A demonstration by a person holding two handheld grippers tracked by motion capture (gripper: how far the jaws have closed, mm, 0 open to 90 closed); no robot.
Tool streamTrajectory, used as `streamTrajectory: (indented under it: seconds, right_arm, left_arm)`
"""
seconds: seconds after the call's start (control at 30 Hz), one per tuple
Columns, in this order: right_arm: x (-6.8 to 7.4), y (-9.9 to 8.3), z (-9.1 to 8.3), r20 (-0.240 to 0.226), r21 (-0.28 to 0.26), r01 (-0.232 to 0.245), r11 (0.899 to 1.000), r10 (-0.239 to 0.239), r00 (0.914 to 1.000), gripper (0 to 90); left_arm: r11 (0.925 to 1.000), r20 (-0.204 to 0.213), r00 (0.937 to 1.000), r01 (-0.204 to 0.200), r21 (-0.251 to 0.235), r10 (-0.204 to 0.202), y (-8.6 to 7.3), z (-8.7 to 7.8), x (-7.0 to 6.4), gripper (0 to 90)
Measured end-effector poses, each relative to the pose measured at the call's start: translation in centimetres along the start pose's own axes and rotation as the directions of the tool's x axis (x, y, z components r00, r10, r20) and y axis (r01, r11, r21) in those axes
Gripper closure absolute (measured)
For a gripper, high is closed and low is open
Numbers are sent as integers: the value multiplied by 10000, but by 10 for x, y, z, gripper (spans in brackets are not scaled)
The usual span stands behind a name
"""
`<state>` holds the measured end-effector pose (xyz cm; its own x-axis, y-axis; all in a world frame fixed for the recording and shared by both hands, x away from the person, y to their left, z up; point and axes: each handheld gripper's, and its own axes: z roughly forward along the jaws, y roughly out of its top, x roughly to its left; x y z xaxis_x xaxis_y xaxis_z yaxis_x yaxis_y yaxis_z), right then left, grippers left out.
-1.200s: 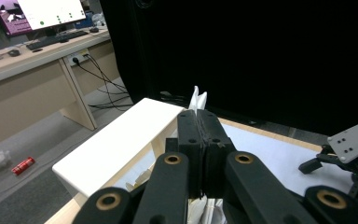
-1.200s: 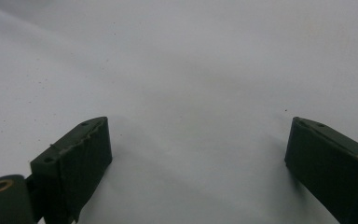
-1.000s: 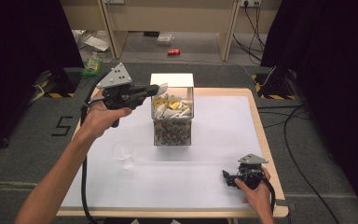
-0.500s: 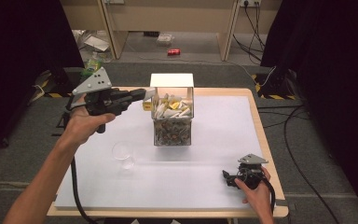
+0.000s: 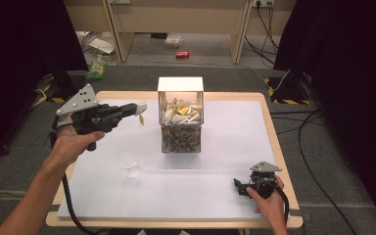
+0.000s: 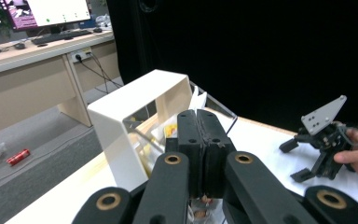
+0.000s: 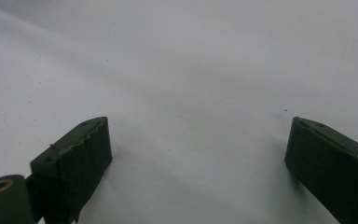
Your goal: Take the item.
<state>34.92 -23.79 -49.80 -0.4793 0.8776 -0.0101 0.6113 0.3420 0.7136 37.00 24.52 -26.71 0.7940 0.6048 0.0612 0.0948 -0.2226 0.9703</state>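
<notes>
The left gripper (image 5: 139,108) is hovering above the left part of the table (image 5: 225,196), just to the left of the clear box (image 5: 181,132). Its jaws are pressed together on a small packet (image 5: 141,120), which is hanging below the tips as a pale, yellowish tag; from above it is too small to make out what kind of packet it is. In the left gripper view the two black jaws are standing flat against each other with no gap showing, and the box's white lid (image 6: 135,100) is standing upright behind them.

The clear box is sitting in the middle of the table, and it is holding a heap of white and yellow packets (image 5: 181,113) in its upper part. Its lid is standing open at the far side. A clear glass cup (image 5: 129,161) is standing near the box, in front of it and to its left, below and to the right of the person's left hand (image 5: 73,142).

The right gripper (image 5: 240,188) is resting low at the near right corner of the table, well apart from the box, with the person's right hand (image 5: 269,200) wrapping around it. Its jaws are standing wide apart and holding nothing; in the right gripper view bare white table (image 7: 191,84) is lying between them.
</notes>
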Motion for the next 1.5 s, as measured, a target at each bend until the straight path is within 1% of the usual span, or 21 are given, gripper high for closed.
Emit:
streamTrajectory:
  seconds: [0.07,0.1,0.13,0.27,0.33,0.37,0.47,0.5,0.53,0.6,0.67,0.7,0.77,0.8,0.87,1.0,1.07,1.33,1.37,1.4,1.5]
  right_arm:
    - [0,0,0,2,-1,3,10000,-3,10000,76]
    - [0,0,0,2,-1,3,10000,-3,10000,76]
    - [0,0,0,-2,0,9,10000,-9,10000,76]
    - [0,0,0,7,-2,7,10000,-7,10000,76]
    - [0,0,0,0,0,4,10000,-4,10000,76]
    - [0,0,0,0,0,4,10000,-4,10000,76]
    - [0,0,0,6,-4,14,10000,-14,10000,76]
    - [0,0,0,4,3,-8,10000,8,10000,76]
    - [0,0,0,-4,-10,-3,10000,3,10000,76]
    - [0,0,0,5,-14,8,10000,-8,10000,76]
    - [0,0,0,5,-11,15,10000,-15,10000,76]
    - [0,0,0,5,-15,18,10000,-18,10000,76]
    - [0,0,0,5,-13,16,10000,-16,10000,76]
    - [0,0,0,5,-13,16,10000,-16,10000,76]
    - [0,0,0,5,-13,10,10000,-10,10000,76]
    - [0,0,0,5,-16,12,10000,-12,10000,76]
    - [0,0,0,7,-15,20,10000,-19,10000,76]
    - [0,0,0,9,-16,19,10000,-19,10000,76]
    - [0,0,0,9,-17,20,10000,-20,10000,76]
    - [0,0,0,9,-17,20,10000,-20,10000,76]
    - [0,0,0,8,-16,15,10000,-15,10000,76]
  left_arm:
    - [9999,-23,10000,74,96,-73,-7,-3,0,884]
    - [9999,-23,10000,74,96,-73,-7,-3,0,884]
    - [9997,-64,9998,189,122,-188,-14,-6,2,884]
    - [9989,-136,9989,449,107,-447,-28,-12,3,884]
    - [9987,-189,9986,496,128,-493,-35,-15,2,884]
    - [9987,-189,9986,496,128,-493,-35,-15,2,883]
    - [9984,-228,9982,550,141,-547,-48,-18,-1,883]
    - [9984,-228,9982,550,141,-547,-48,-18,-1,883]
    - [9981,-248,9980,591,172,-587,-54,-20,-2,883]
    - [9978,-220,9978,627,237,-622,-57,-20,-3,883]
    - [9970,-228,9975,684,367,-676,-66,-21,-4,883]
    - [9970,-228,9975,684,367,-676,-66,-21,-4,883]
    - [9959,-230,9965,815,402,-807,-75,-23,-5,883]
    - [9959,-230,9965,815,402,-807,-75,-23,-5,883]
    - [9949,-328,9956,894,474,-879,-84,-24,-6,883]
    - [9932,-311,9940,1067,460,-1053,-91,-26,-6,883]
    - [9930,-355,9940,1056,527,-1038,-95,-26,-6,883]
    - [9877,-342,9899,1395,703,-1374,-111,-25,-6,882]
    - [9857,-361,9884,1501,772,-1476,-117,-24,-5,882]
    - [9857,-361,9884,1501,772,-1476,-117,-24,-5,882]
    - [9817,-421,9847,1719,822,-1689,-128,-23,-5,882]
